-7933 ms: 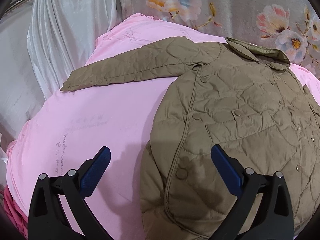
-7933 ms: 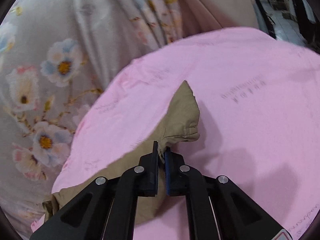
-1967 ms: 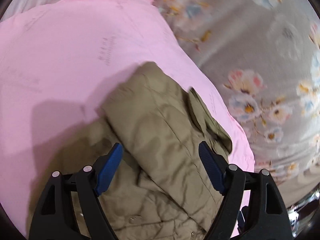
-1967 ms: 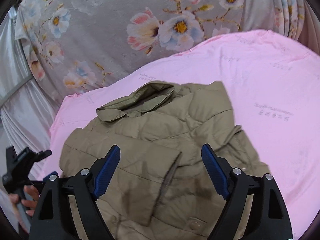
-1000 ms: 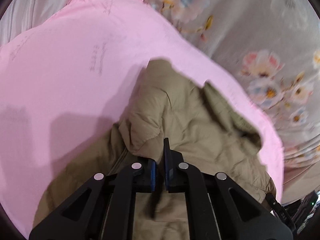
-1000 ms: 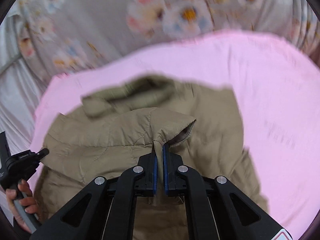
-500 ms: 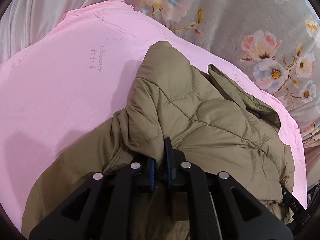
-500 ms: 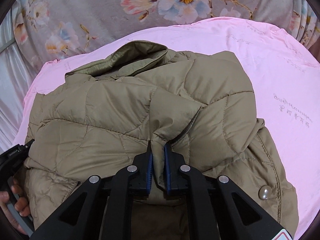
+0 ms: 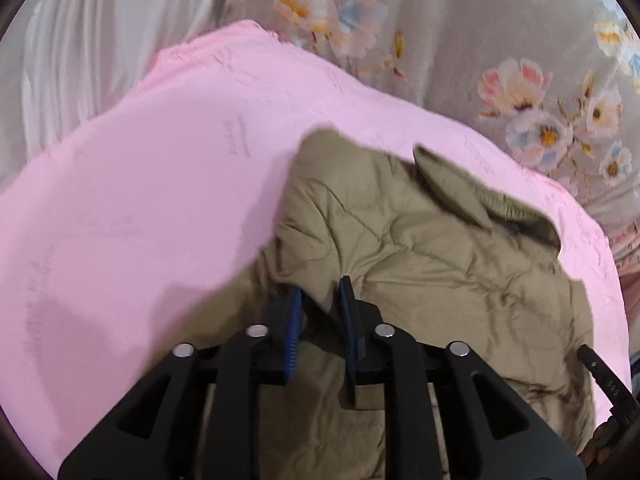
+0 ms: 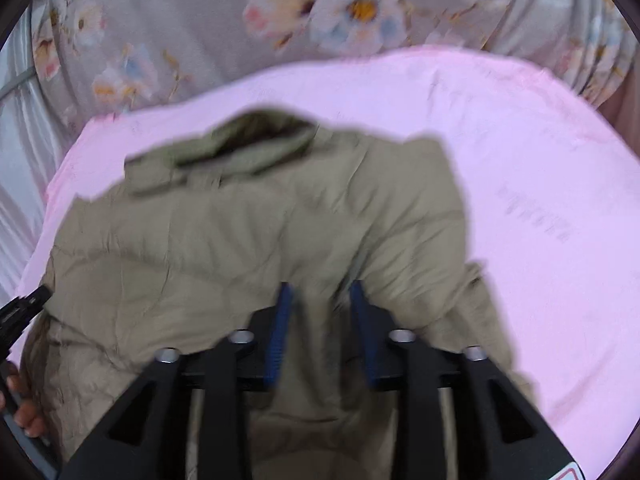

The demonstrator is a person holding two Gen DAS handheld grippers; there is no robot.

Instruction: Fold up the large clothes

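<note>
Floral curtain (image 9: 520,40) hangs behind the pink sheet (image 9: 140,200). The khaki jacket (image 9: 440,248) lies folded there (blurred); left gripper (image 9: 320,300) and right gripper (image 10: 320,304) are opening, fabric loose between their jaws.

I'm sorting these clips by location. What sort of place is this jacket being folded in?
Probably a bedroom or a similar home room: the olive quilted jacket lies on a pink sheet spread over what looks like a bed, with flowered fabric and pale drapes hanging behind it.
</note>
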